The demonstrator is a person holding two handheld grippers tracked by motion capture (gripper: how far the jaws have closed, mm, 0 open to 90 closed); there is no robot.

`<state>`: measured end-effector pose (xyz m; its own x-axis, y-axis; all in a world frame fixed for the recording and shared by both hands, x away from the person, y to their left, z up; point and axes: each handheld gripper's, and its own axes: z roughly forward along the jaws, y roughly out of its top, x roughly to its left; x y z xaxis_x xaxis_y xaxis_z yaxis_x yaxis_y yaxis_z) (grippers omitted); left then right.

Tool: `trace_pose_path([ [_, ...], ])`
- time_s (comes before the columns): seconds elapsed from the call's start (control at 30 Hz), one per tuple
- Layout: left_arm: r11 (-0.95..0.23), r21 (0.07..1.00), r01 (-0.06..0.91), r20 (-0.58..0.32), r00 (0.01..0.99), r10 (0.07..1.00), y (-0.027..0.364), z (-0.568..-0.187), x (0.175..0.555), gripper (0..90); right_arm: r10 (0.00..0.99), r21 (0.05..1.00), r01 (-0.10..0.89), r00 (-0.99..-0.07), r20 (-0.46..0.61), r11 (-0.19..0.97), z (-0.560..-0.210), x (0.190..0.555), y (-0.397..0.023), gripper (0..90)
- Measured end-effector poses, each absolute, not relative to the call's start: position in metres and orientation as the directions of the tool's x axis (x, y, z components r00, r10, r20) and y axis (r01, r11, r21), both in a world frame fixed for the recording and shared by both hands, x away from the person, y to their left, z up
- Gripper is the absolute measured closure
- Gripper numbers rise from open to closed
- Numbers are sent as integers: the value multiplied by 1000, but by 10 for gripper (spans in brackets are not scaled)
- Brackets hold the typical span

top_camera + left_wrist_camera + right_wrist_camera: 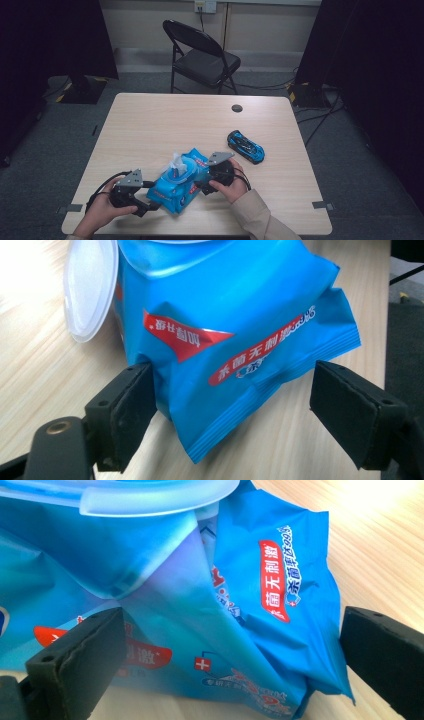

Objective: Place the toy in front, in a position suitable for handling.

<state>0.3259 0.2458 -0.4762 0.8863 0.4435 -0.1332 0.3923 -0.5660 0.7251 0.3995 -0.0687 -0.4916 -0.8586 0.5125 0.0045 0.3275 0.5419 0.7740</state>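
You have both tools at the blue wipes pack (pixel 181 181), which lies near the front of the counter (pixel 150 125) with its lid flipped up. The left tool (pixel 232 405) stands wide open around one end. The right tool (pixel 232 655) also looks open at the other end, though contact is hard to judge. Next, close squarely on the pack. The toy car (pixel 245 146) sits clear, to the right.

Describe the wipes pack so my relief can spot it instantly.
On the wooden table, look at the near edge, between the left gripper and right gripper. The wipes pack lies there: crinkled blue, lid flipped open, unlike the small blue toy car.
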Motion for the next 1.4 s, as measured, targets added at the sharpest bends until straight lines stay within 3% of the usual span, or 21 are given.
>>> trace_pose_path([
  [0.7,-568,696,439,-125,853,507,273,-481,311,181,481,781,298,-877,-3,549,-494,425,-29,0],
  [0.77,-563,698,442,-133,853,505,275,-481,311,183,469,768,269,-882,-46,581,-494,421,-34,37],
  [0.93,-568,689,450,-134,849,510,279,-485,311,183,442,767,291,-897,12,571,-491,407,-63,81],
  [1.03,-566,690,450,-128,847,517,280,-485,310,186,418,748,270,-908,-12,607,-493,390,-77,84],
  [1.4,-560,715,418,-79,845,529,275,-477,303,190,440,765,315,-897,46,562,-503,342,-108,85],
])
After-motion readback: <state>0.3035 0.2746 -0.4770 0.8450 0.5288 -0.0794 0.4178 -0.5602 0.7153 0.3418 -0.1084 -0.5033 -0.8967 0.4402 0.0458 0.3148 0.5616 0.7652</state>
